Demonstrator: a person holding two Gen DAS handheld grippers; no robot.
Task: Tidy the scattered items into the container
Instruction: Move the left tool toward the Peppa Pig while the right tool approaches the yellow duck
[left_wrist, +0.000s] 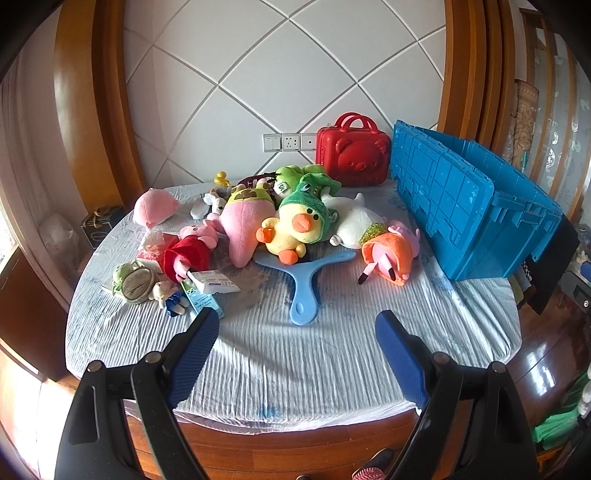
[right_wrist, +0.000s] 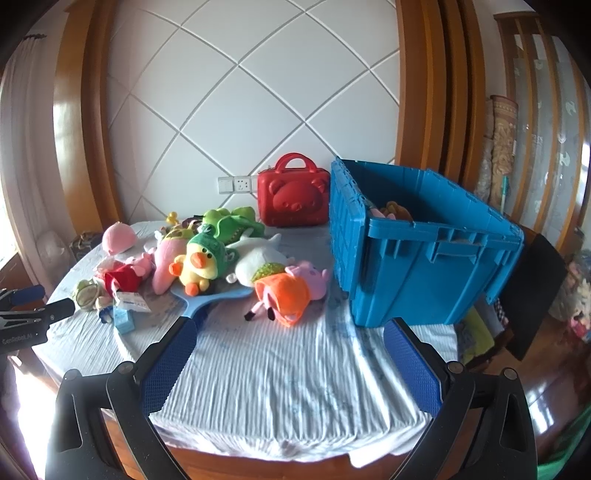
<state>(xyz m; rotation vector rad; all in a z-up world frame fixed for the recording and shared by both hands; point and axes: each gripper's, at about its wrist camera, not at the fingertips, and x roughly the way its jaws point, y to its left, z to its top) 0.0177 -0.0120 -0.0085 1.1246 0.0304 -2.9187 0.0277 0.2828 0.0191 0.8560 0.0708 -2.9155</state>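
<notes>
A blue crate (left_wrist: 476, 214) (right_wrist: 424, 258) stands open at the table's right, with some toys inside (right_wrist: 391, 212). Plush toys lie scattered in the middle: a yellow duck (left_wrist: 295, 230) (right_wrist: 197, 266), an orange-dressed pig (left_wrist: 388, 253) (right_wrist: 290, 291), a white plush (left_wrist: 354, 221), a pink plush (left_wrist: 240, 229). A blue fan (left_wrist: 303, 280) lies in front of them. Small boxes (left_wrist: 214, 284) and a turtle toy (left_wrist: 135, 282) lie at the left. My left gripper (left_wrist: 295, 321) is open and empty above the table's front. My right gripper (right_wrist: 291, 328) is open and empty, near the crate.
A red bear case (left_wrist: 352, 153) (right_wrist: 293, 201) stands at the back by the wall. The round table (left_wrist: 280, 354) has a wrinkled pale cloth. The left gripper shows at the left edge of the right wrist view (right_wrist: 22, 314). Clutter sits on the floor at right.
</notes>
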